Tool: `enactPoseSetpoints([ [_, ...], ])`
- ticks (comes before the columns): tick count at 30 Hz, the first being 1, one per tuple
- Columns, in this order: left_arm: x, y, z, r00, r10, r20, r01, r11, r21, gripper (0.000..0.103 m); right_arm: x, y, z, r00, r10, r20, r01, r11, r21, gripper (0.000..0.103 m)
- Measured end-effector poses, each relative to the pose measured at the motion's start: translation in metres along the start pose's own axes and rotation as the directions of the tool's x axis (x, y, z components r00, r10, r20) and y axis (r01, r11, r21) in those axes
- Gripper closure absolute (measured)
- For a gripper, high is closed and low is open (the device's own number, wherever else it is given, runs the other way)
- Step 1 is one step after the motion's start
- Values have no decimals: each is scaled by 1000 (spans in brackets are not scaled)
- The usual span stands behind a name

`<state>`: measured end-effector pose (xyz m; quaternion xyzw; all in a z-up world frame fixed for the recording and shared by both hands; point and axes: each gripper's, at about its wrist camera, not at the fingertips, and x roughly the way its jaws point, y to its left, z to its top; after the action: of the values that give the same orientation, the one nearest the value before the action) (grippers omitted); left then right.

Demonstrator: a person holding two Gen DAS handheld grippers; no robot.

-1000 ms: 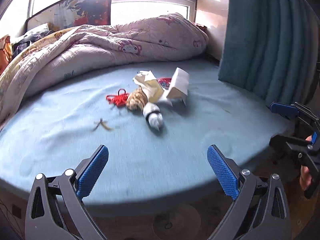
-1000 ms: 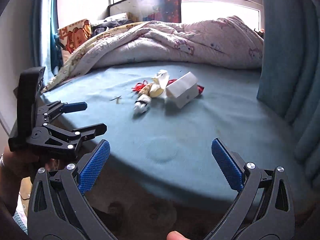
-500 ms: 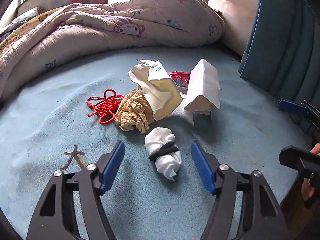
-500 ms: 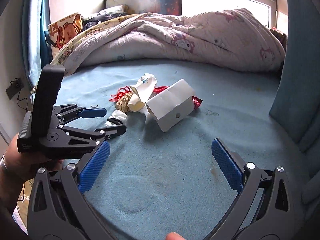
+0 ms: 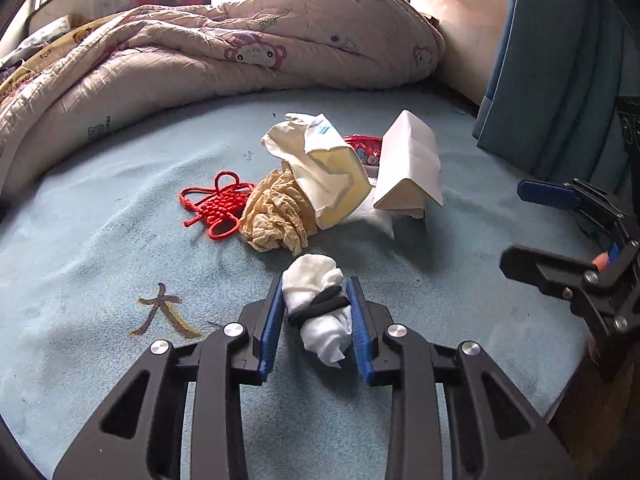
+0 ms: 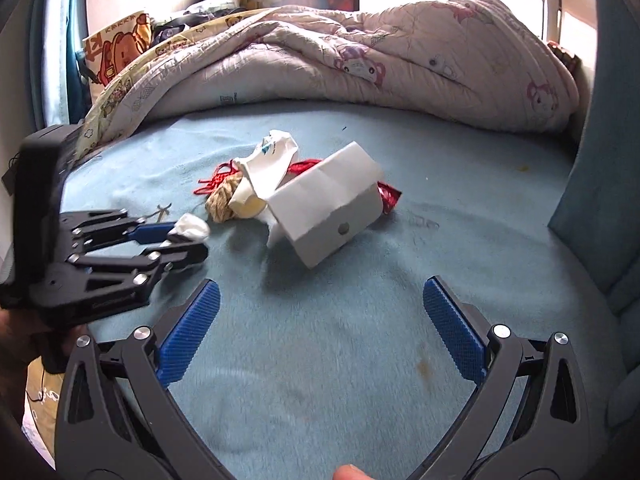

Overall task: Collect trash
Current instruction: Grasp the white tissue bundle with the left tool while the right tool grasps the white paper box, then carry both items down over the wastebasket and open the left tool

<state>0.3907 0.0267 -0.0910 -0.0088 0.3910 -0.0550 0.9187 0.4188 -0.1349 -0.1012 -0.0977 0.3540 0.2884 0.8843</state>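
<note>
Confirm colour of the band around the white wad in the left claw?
Black band, clearest in the left wrist view.

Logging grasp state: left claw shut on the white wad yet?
Shut on it: the left claw has been closing, and both blue pads touch the white wad.

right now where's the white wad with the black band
In the left wrist view the white wad lies on the blue bed sheet between the left gripper pads, just in front of the tan crumpled paper.
</note>
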Motion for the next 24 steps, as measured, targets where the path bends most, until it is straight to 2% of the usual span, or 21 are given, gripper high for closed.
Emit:
enactPoseSetpoints([
  [4, -5, 9, 2, 1000, 7, 8, -6, 1000, -6, 73, 23, 8, 24, 999, -40, 17, 42, 994, -97, 5],
  [12, -1, 19, 6, 1000, -9, 19, 9, 1000, -19, 73, 76, 2, 51, 996, -88, -27, 83, 987, -137, 5],
  [13, 0, 19, 6, 1000, -11, 18, 12, 1000, -21, 73, 79, 0, 52, 996, -86, -27, 82, 988, -132, 12],
  [14, 1, 19, 6, 1000, -15, 17, 15, 1000, -22, 73, 80, -1, 52, 997, -79, -13, 77, 988, -132, 22],
  [17, 3, 20, 4, 1000, -24, 14, 24, 999, -27, 73, 78, -1, 48, 998, -51, -28, 47, 990, -130, 22],
  [24, -10, 16, -3, 999, -26, 23, 27, 999, -27, 73, 40, -4, 39, 997, -78, 14, 79, 990, -116, 22],
])
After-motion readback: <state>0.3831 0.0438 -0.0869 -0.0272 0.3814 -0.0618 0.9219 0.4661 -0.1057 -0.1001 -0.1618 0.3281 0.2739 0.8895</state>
